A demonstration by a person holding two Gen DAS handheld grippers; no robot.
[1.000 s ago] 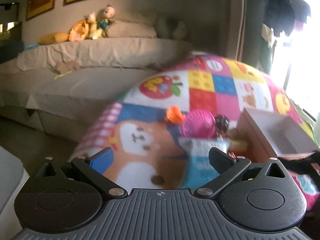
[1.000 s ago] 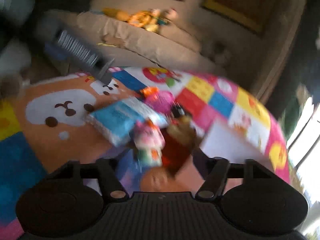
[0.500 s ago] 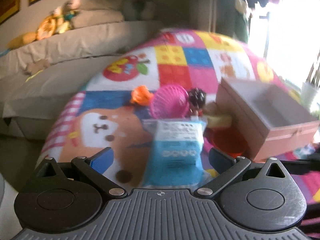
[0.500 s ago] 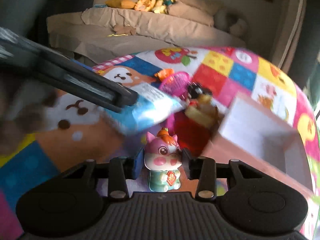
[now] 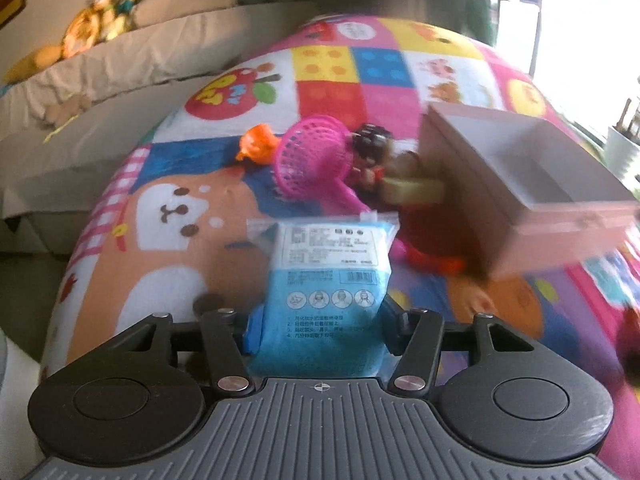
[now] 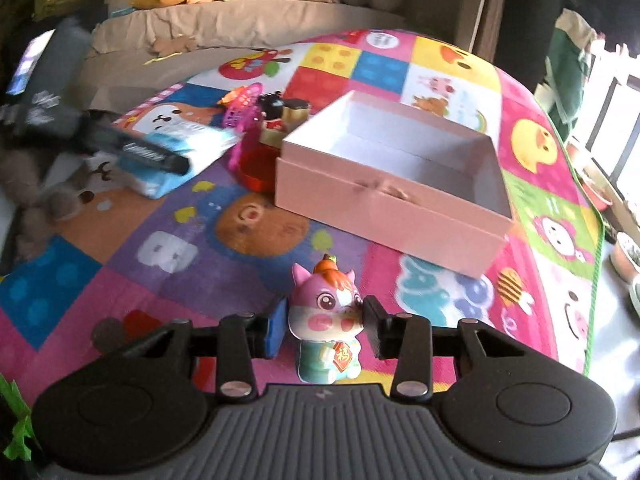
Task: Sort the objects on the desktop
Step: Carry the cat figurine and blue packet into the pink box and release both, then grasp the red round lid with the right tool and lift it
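Left gripper (image 5: 320,330) jaws pinching blue packet (image 5: 326,280); right gripper (image 6: 326,326) jaws pinching cat figurine (image 6: 326,326) (upright).

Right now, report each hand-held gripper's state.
Left hand-held gripper: closed on the blue mask packet.
Right hand-held gripper: closed on the pink cat figurine.

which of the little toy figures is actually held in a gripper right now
The pink cow figurine with the orange on its head, clamped in the right gripper. The black-haired doll lies loose on the mat beside the pink box.
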